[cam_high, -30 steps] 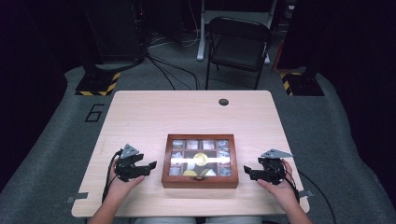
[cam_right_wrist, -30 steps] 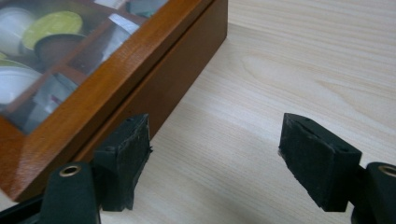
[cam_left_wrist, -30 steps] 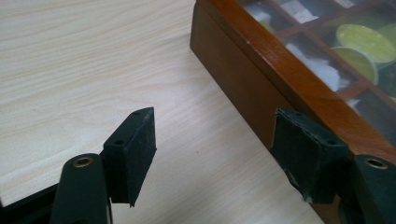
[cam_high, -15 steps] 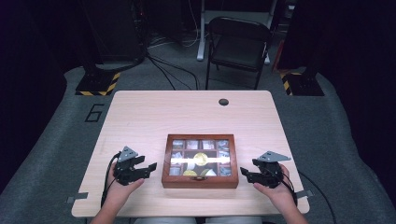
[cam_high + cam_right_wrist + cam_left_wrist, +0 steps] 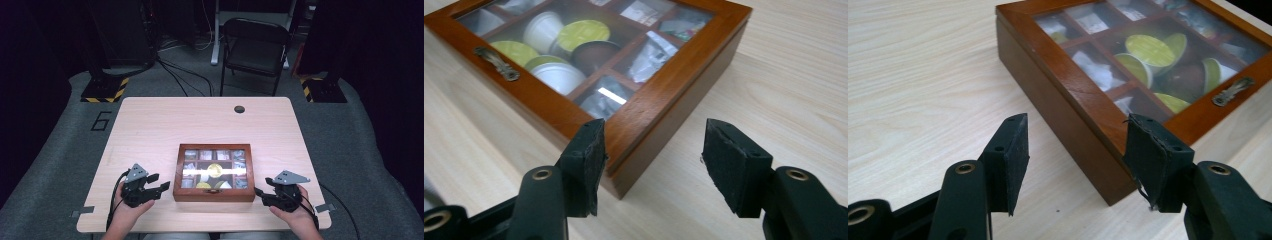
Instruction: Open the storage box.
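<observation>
Two handheld black two-jaw grippers flank a shallow reddish-brown wooden box with a glass-paned lid (image 5: 214, 172), which sits lid-down-shut on the pale wood-grain table (image 5: 200, 120), near the person's edge, roughly centred. Left gripper (image 5: 162, 187) is just off the box's left near corner; right gripper (image 5: 258, 191) just off the right near corner. Both jaw pairs have just been closing, but neither clamps anything: in the left gripper view its gripper (image 5: 1075, 157) has the box corner (image 5: 1088, 150) lying past the gap, pads clear of the wood. Same story in the right gripper view, where that gripper (image 5: 654, 162) has one pad overlapping the box corner (image 5: 644, 120) in the picture, contact not clear; the other pad is over bare table. Through the glass: divider compartments with yellow-green-lidded capsules (image 5: 583, 31), white cups and foil sachets. Small metal handle (image 5: 496, 62) on the lid's front rail.
</observation>
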Demonstrator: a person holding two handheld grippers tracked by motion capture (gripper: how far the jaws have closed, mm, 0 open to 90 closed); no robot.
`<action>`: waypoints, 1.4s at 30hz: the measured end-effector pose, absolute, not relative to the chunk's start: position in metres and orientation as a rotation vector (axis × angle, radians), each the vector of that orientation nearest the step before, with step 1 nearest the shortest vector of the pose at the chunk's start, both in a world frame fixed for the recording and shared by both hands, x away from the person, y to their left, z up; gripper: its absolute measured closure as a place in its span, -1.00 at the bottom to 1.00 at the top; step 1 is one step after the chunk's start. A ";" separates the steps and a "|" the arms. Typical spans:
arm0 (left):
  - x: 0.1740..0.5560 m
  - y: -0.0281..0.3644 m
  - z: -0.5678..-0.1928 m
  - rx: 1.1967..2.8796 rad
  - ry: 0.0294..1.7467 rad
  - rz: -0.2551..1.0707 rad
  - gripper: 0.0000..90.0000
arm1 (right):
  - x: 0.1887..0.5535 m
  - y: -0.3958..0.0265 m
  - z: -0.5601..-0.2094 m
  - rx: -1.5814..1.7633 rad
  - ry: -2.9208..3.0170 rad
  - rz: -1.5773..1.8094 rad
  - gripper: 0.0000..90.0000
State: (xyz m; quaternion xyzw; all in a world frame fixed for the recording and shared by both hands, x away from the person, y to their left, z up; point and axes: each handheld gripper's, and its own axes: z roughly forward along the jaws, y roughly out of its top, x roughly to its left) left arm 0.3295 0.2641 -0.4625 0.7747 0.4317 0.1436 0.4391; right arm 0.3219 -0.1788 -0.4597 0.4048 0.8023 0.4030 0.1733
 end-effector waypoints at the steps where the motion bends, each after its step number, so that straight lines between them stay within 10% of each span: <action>1: 0.328 0.263 -0.463 1.926 1.066 0.356 -0.04 | 0.320 -0.178 -0.460 1.132 2.282 1.144 -0.06; 42: 0.318 0.254 -0.467 1.930 1.033 0.309 0.05 | 0.318 -0.164 -0.477 1.043 2.418 1.081 0.36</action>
